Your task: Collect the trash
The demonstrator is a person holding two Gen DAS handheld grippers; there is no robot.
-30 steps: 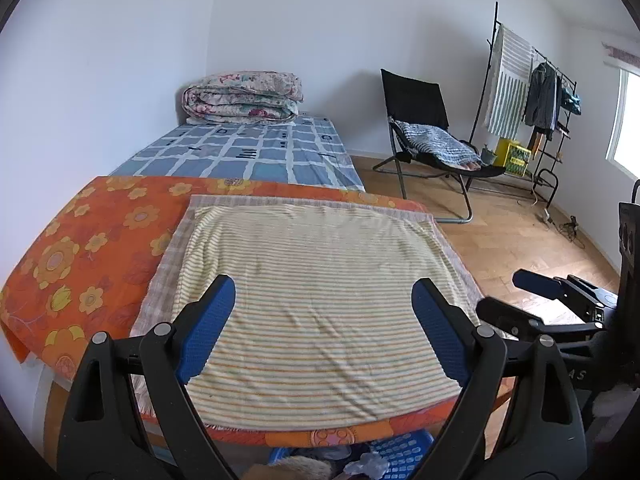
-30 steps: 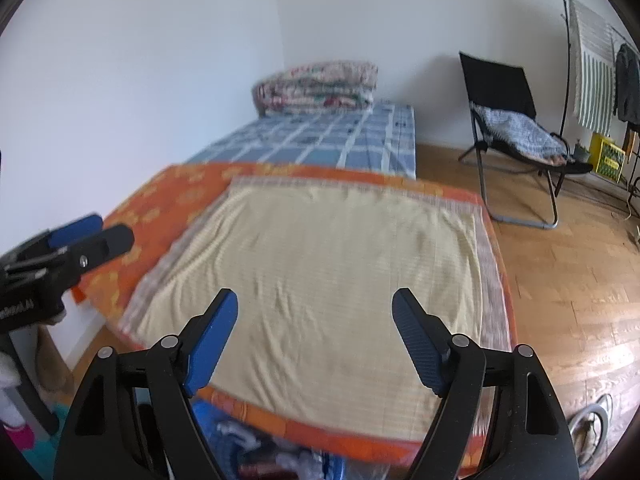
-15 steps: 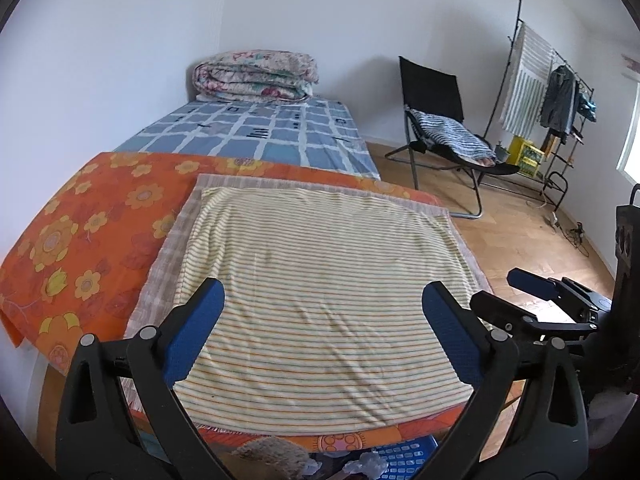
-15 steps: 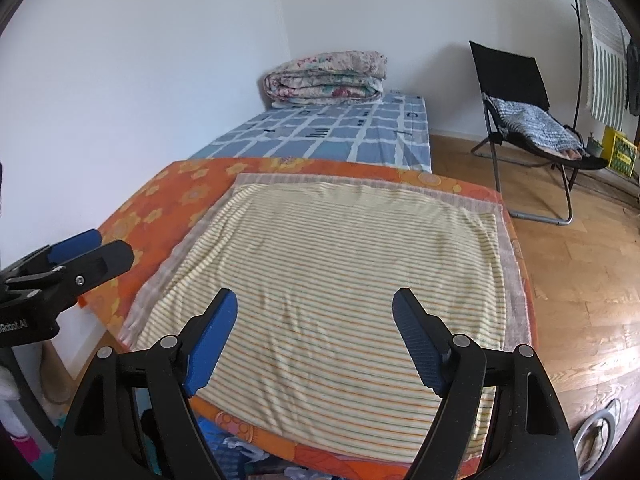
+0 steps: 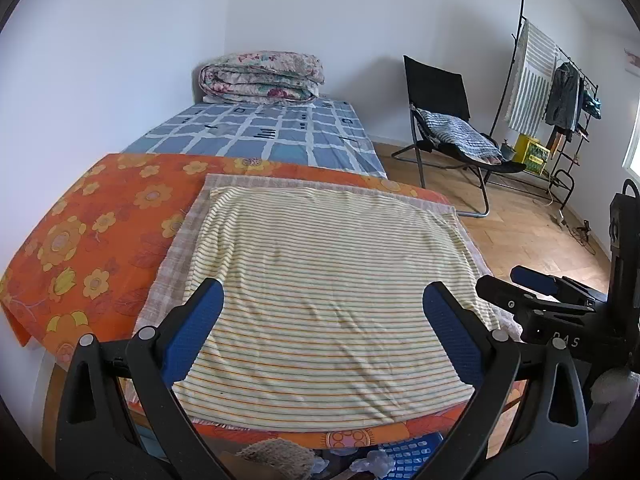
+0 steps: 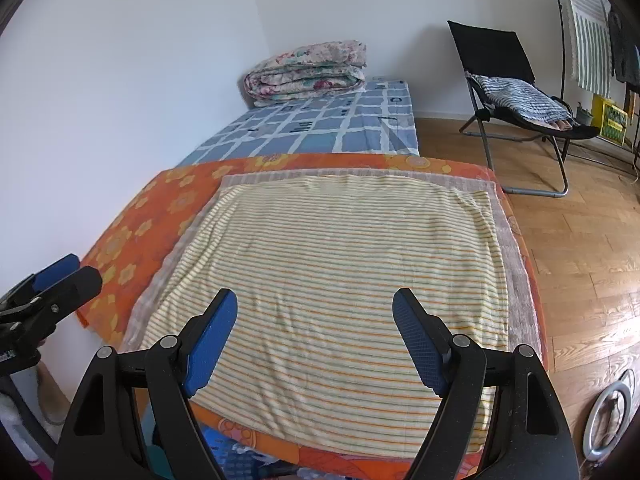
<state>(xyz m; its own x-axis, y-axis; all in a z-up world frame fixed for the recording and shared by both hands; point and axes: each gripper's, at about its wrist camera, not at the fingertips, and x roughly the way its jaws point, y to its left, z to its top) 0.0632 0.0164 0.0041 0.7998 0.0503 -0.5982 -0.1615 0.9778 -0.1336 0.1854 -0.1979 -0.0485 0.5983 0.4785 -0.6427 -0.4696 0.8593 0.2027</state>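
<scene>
- Blue-padded left gripper [image 5: 322, 308]: jaws spread wider than a second ago, nothing between them.
- Right gripper [image 6: 315, 318]: parted, empty.
- Striped cloth [image 5: 320, 280]: bare; crumpled trash [image 5: 374, 460] lies below its near edge, ungrasped.

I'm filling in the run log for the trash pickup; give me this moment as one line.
left gripper: open, empty | right gripper: open, empty | both over striped cloth | trash: none held

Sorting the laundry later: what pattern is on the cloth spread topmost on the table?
Thin orange and green stripes on pale yellow cloth, clearest in the right wrist view.
</scene>
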